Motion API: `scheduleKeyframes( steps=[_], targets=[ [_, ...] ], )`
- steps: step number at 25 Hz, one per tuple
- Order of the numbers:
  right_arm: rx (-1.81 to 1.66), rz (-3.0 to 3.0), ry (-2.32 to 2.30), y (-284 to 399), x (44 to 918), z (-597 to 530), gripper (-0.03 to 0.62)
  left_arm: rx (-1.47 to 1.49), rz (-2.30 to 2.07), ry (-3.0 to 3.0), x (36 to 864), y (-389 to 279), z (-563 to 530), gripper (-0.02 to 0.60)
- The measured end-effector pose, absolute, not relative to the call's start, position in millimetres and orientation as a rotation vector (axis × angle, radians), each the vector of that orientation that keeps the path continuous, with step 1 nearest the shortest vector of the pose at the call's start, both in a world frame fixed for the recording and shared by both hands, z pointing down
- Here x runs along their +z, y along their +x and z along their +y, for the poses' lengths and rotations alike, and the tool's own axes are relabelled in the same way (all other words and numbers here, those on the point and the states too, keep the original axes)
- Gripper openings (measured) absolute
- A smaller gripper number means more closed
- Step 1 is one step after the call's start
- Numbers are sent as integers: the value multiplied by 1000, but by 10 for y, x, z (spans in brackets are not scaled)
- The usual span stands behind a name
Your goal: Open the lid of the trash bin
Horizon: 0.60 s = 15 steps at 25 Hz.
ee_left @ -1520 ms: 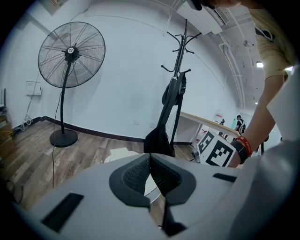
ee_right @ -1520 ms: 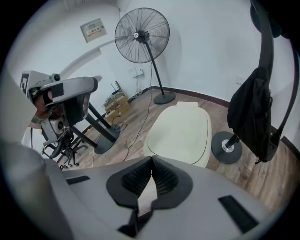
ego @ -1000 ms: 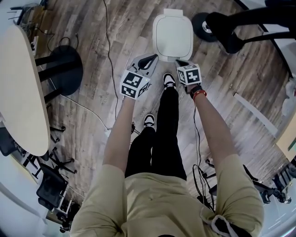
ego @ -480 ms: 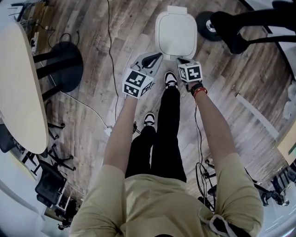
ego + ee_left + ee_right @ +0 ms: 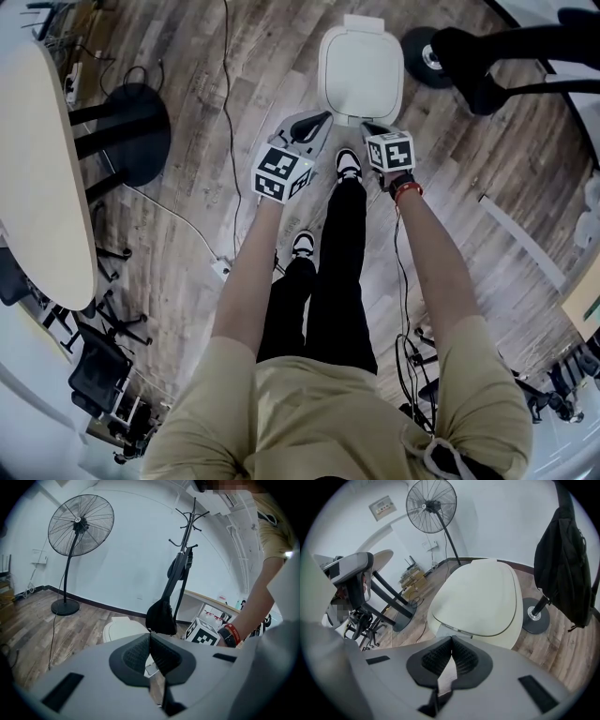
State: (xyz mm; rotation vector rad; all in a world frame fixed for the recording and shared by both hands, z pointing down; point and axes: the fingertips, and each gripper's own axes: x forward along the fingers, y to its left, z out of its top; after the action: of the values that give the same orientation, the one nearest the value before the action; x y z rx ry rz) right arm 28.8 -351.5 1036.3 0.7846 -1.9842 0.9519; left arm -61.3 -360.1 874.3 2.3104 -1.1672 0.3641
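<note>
The white trash bin (image 5: 361, 67) stands on the wooden floor with its lid down. In the head view my left gripper (image 5: 320, 118) is shut and empty, its tips just off the bin's front left corner. My right gripper (image 5: 367, 126) is also shut and empty, at the bin's front edge. The left gripper view looks past its closed jaws (image 5: 150, 635) to the bin (image 5: 123, 629) and the right gripper's marker cube (image 5: 205, 632). In the right gripper view the closed jaws (image 5: 451, 640) sit just short of the bin lid (image 5: 480, 597), with the front latch strip right beyond them.
A coat stand's round base (image 5: 427, 54) and hanging black bag (image 5: 565, 559) are right of the bin. A standing fan (image 5: 80, 524) is further back. A pale oval table (image 5: 42, 178) with a black pedestal base (image 5: 131, 136) lies to the left. Cables (image 5: 225, 112) cross the floor. The person's shoe (image 5: 348, 166) is by the bin.
Almost nothing: the head view has drifted slightly, and both grippers stay shut at the bin's front edge. The lid stays down.
</note>
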Motion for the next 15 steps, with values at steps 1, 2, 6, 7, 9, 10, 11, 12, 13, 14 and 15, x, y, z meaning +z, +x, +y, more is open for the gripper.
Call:
scheduleKeyframes(
  steps=[1, 2, 6, 7, 9, 10, 11, 12, 13, 14, 15],
  targets=[
    [950, -1987, 777, 278, 10374, -3509, 16, 365, -1168, 2308, 8752, -624, -3596, 23],
    [947, -1992, 765, 270, 10393, -3501, 15, 365, -1168, 2306, 8758, -630, -3594, 23],
    [912, -2009, 730, 269, 10423, -3483, 15, 364, -1169, 2301, 8770, -627, -3587, 23],
    [905, -2011, 731, 268, 10419, -3483, 15, 366, -1169, 2300, 8777, -632, -3580, 23],
    [894, -2016, 736, 262, 10417, -3481, 15, 371, -1167, 2296, 8800, -646, -3562, 23],
    [890, -2019, 738, 261, 10417, -3482, 15, 373, -1167, 2295, 8812, -651, -3552, 23],
    [886, -2022, 741, 261, 10418, -3484, 15, 376, -1167, 2292, 8822, -653, -3543, 23],
    [885, -2024, 743, 266, 10419, -3487, 15, 378, -1167, 2290, 8832, -652, -3533, 23],
    [885, -2025, 745, 272, 10421, -3489, 15, 381, -1166, 2288, 8841, -647, -3522, 23],
    [886, -2025, 746, 278, 10422, -3489, 15, 383, -1165, 2286, 8848, -641, -3511, 23],
    [886, -2025, 745, 281, 10422, -3489, 15, 385, -1164, 2284, 8854, -637, -3501, 23]
  ],
)
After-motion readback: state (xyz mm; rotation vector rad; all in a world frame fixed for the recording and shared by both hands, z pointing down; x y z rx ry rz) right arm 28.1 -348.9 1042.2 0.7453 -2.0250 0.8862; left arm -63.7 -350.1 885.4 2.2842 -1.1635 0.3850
